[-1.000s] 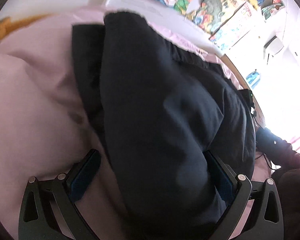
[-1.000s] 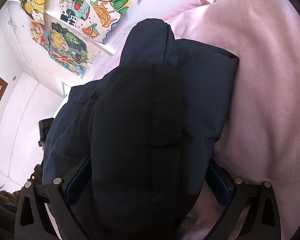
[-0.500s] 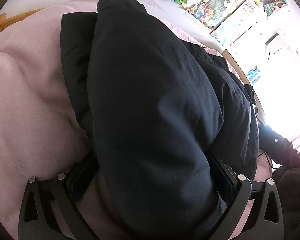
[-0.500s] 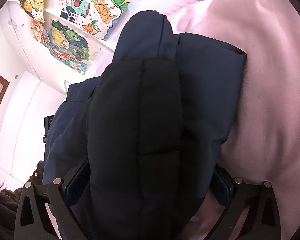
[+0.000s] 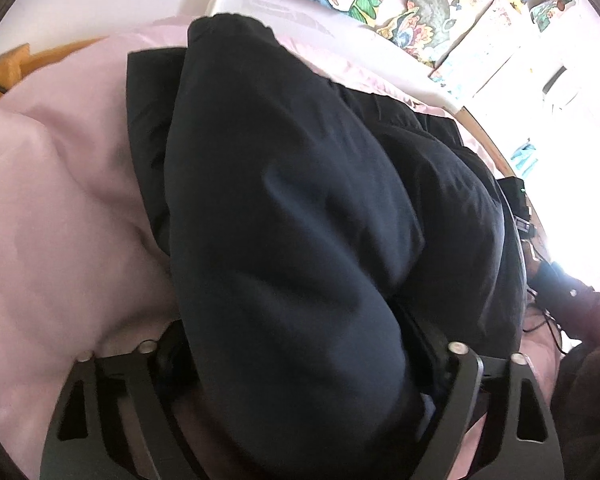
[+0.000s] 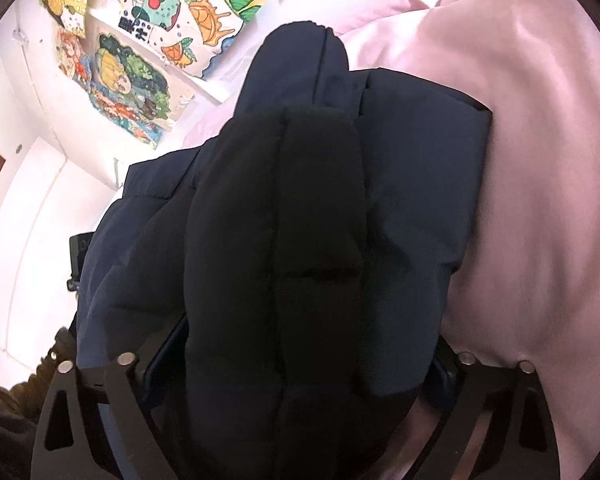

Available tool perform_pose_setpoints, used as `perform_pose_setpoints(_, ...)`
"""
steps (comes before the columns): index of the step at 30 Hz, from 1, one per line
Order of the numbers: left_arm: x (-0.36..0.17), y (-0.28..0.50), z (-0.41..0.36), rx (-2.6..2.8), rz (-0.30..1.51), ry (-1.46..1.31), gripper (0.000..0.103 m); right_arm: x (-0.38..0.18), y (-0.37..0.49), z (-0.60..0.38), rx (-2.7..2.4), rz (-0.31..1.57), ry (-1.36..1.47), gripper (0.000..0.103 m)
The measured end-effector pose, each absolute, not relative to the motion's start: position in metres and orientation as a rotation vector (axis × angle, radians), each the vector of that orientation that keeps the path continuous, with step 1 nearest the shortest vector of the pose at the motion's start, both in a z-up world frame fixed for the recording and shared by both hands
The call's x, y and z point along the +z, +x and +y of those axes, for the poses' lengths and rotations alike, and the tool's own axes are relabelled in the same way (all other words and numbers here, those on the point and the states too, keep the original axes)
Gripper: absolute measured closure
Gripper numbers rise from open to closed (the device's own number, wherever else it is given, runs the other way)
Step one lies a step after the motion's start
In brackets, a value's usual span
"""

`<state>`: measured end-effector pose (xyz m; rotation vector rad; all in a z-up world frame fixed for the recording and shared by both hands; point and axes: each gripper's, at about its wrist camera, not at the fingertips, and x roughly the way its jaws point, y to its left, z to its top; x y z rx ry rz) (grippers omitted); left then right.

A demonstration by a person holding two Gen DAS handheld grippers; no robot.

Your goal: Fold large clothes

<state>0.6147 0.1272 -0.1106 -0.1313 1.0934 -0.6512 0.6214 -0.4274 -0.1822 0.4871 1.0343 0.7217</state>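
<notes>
A dark navy padded jacket lies on a pink bed sheet. In the left wrist view a thick fold of it bulges up between the jaws of my left gripper, which are closed in on it from both sides. In the right wrist view the quilted jacket fills the middle, and my right gripper holds a thick padded fold between its jaws. The fingertips of both grippers are mostly hidden under the fabric.
Colourful drawings hang on the white wall behind the bed. A wooden bed edge runs at the right of the left wrist view, with a small black device and cables beside it. The pink sheet spreads to the right.
Both grippers have closed in on the jacket folds. The fold in the left gripper has bunched up higher and covers the blue pads that showed before.
</notes>
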Motion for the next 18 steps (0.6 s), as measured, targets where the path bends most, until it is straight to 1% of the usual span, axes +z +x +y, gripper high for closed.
perform_pose_setpoints(1,-0.109,0.612,0.126,-0.638,1.087,-0.125,0.033,-0.181,0.620,-0.428,0.714,1.028,0.485,0.016)
perform_pose_setpoints(3,-0.105,0.606,0.121,-0.603,1.074,-0.102,0.045,-0.177,0.617,-0.427,0.708,1.016,0.480,0.023)
perform_pose_setpoints(4,-0.103,0.603,0.119,-0.586,1.066,-0.089,0.047,-0.175,0.616,-0.428,0.706,1.006,0.474,0.030)
perform_pose_setpoints(5,-0.101,0.600,0.116,-0.563,1.058,-0.074,0.051,-0.173,0.614,-0.428,0.705,1.001,0.469,0.036)
perform_pose_setpoints(8,-0.097,0.591,0.103,-0.462,1.056,-0.023,0.061,-0.169,0.608,-0.430,0.701,0.984,0.445,0.045)
perform_pose_setpoints(12,-0.091,0.579,0.085,-0.339,1.049,0.075,0.070,-0.161,0.600,-0.427,0.683,0.959,0.392,0.053)
perform_pose_setpoints(14,-0.087,0.572,0.078,-0.309,1.024,0.122,0.073,-0.154,0.594,-0.425,0.671,0.945,0.356,0.058)
perform_pose_setpoints(18,-0.083,0.562,0.077,-0.285,0.988,0.108,0.080,-0.143,0.585,-0.422,0.661,0.923,0.330,0.063)
